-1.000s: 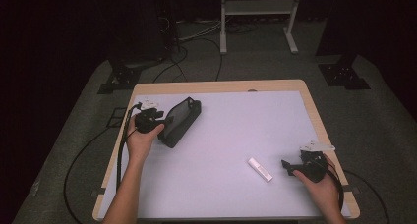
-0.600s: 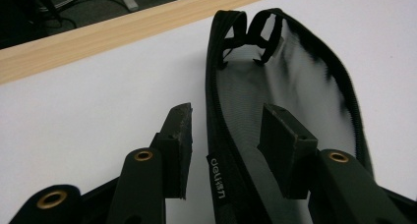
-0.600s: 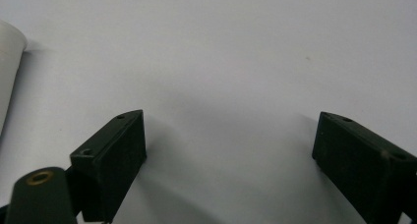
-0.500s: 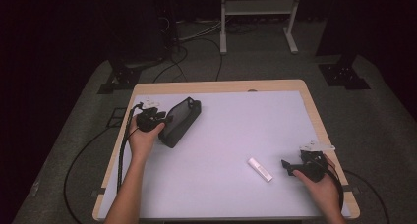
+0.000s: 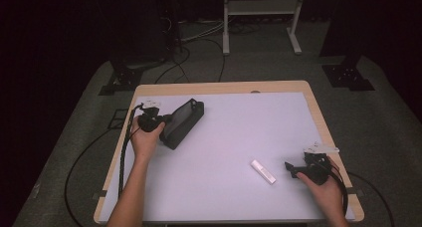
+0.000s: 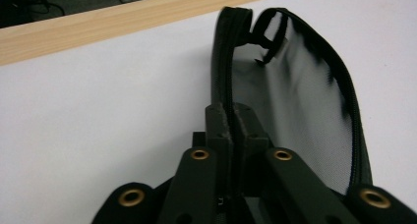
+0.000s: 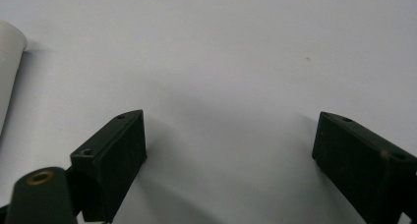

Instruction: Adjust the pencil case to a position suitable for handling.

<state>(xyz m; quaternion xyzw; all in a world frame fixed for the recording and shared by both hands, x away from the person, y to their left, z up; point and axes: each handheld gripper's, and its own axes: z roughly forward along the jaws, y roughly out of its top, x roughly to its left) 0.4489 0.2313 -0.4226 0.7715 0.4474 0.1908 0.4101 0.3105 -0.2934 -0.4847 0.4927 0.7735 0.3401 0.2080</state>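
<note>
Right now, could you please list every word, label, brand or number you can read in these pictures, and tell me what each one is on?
None can be read.
Pouch: black mesh and zipper, no label seen.
White tube: plain as far as it shows; too small to tell in the high view.
Left gripper, right gripper: no markings seen.

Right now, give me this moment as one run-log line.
left gripper: shut on pouch edge | right gripper: open, over table | white tube: lying loose, left of right gripper
</note>
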